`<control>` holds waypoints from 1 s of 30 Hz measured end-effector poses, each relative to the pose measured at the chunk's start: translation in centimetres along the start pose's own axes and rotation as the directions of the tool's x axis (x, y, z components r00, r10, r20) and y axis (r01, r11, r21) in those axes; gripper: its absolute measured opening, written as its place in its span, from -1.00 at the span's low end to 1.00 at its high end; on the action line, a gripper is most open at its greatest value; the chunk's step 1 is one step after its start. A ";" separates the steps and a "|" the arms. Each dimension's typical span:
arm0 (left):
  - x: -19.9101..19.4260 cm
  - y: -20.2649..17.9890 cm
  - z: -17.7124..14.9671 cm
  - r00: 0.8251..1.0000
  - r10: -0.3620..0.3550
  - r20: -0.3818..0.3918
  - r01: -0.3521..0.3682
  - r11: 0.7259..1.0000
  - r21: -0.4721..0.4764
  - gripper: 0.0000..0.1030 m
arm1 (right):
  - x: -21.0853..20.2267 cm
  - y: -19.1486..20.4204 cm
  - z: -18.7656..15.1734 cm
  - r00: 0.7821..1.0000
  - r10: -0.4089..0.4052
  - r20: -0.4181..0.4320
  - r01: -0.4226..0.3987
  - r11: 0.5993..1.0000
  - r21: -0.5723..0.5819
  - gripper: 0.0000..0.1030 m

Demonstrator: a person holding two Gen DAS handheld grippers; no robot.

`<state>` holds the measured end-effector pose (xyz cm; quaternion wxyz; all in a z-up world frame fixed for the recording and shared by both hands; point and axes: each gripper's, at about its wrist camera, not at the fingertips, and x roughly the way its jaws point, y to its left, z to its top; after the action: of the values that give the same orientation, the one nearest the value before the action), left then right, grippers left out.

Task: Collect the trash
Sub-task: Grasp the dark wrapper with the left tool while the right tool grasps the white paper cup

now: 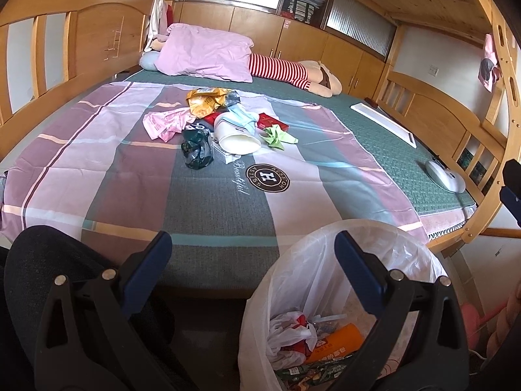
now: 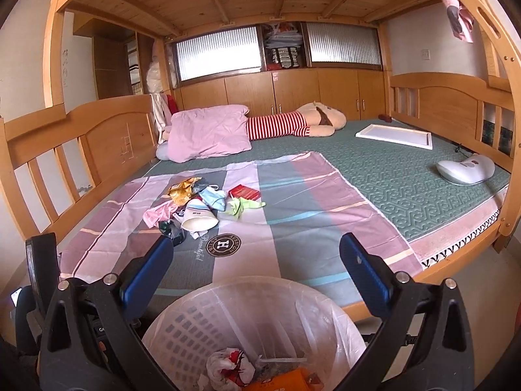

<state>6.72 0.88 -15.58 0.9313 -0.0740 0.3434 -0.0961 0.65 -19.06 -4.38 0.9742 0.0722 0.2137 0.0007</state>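
A pile of trash lies on the striped cloth on the bed: a white paper cup [image 1: 236, 137] [image 2: 198, 217] on its side, a dark crumpled bag [image 1: 197, 148] [image 2: 172, 229], a yellow wrapper [image 1: 203, 101] [image 2: 181, 190], pink plastic [image 1: 162, 123], a red box [image 1: 273, 122] [image 2: 244, 192] and green paper [image 1: 276, 135] [image 2: 242, 206]. A lined bin [image 1: 293, 267] [image 2: 208, 319] stands at the bed's near edge with trash inside. My left gripper [image 1: 252, 244] is open and empty over the bed edge. My right gripper [image 2: 255, 247] is open and empty above the bin.
A pink pillow [image 1: 205, 52], a striped plush toy [image 1: 293, 71], a white board [image 2: 394, 135] and a white device [image 2: 465, 169] lie on the green mattress [image 2: 390, 179]. Wooden bed rails [image 2: 81, 140] stand left and right. A dark chair [image 1: 49, 260] is at lower left.
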 end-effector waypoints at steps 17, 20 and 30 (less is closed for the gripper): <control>6.1 7.9 6.7 0.995 0.079 -0.059 -0.089 0.980 -0.181 0.93 | 5.2 0.7 1.0 0.992 -0.030 -0.123 0.028 0.999 -0.021 0.31; 10.3 8.7 9.0 0.990 0.069 -0.124 -0.093 0.976 -0.197 0.93 | 6.4 0.2 0.3 0.986 -0.016 -0.168 0.012 1.000 -0.025 0.19; 22.1 10.4 12.6 0.964 0.017 -0.266 -0.071 0.978 -0.194 0.32 | 12.9 -0.1 2.2 0.957 0.001 -0.289 0.001 1.000 0.007 0.20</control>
<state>32.81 6.83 -22.02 0.8671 -0.1472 0.4734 -0.0491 13.26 -19.08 -7.81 0.9322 0.0750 0.3539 0.0103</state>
